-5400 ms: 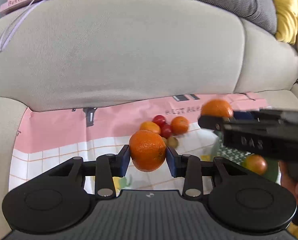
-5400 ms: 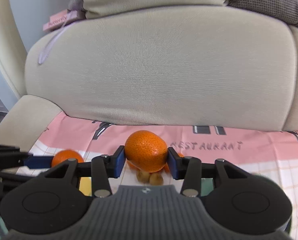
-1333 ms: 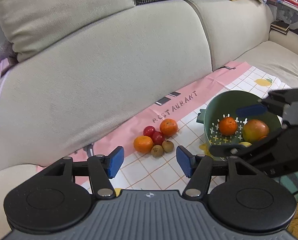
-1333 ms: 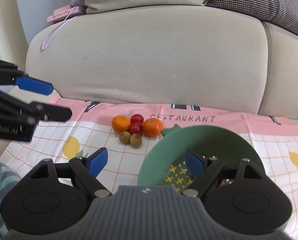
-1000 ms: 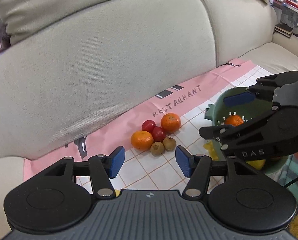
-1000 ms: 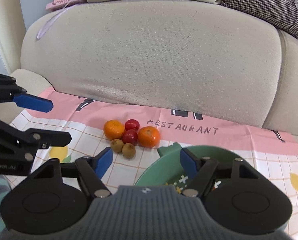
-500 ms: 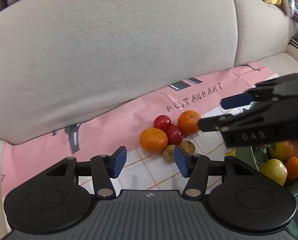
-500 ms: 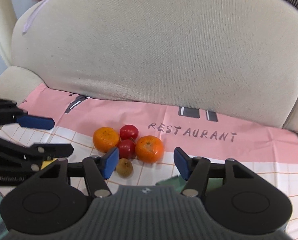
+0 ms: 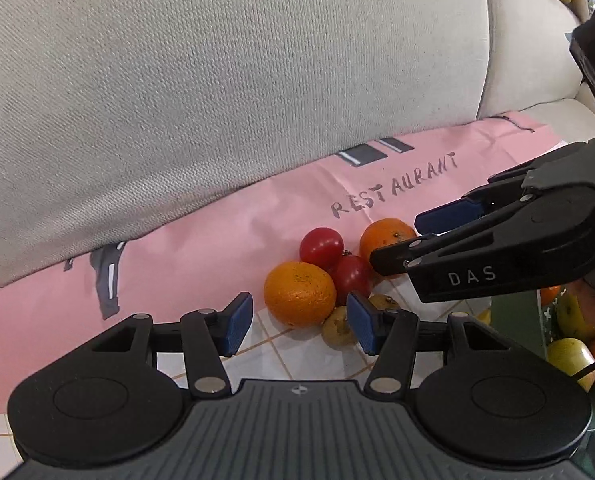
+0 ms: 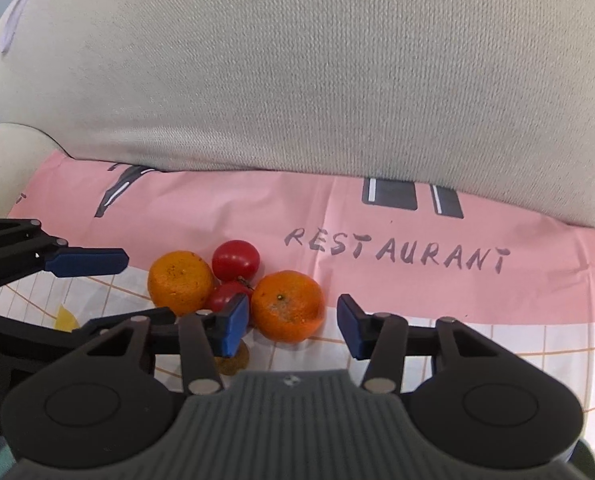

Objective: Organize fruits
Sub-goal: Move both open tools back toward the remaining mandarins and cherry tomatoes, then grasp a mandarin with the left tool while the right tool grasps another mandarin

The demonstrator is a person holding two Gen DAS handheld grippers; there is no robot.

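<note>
— Risks first?

— Item one: the left gripper (image 9: pixel 299 322) has its fingers apart and empty, one on each side of the left orange (image 9: pixel 299 294), short of it. The far tomato (image 9: pixel 321 243) and the near tomato (image 9: pixel 351 278) press against that orange, and a small brown fruit (image 9: pixel 337 330) sits just inside the right-hand finger. Closing here could, I judge, pinch the brown fruit or shove the tomatoes so they roll across the cloth (image 9: pixel 201 248).

— And the other side?

— Item two: the right gripper (image 10: pixel 293 324), fingers likewise apart and holding nothing, brackets the right orange (image 10: pixel 288 306). Its left-hand finger is nearly against the near tomato. Both grippers work the same tight cluster, so they may knock each other, or one lift may disturb the other's target. Round fruit on soft cloth over a sofa (image 9: pixel 217 80) seat will wander once nudged.

— Count, please.

— Between and just beyond the fingers: oranges, two. Tomatoes, two. Small brown fruits, two, one partly hidden behind the left gripper's right-hand finger. Grippers, two. Off to the right of the left gripper, a green bowl (image 9: pixel 513 312) with several fruits, mostly hidden; I cannot count them.
</note>
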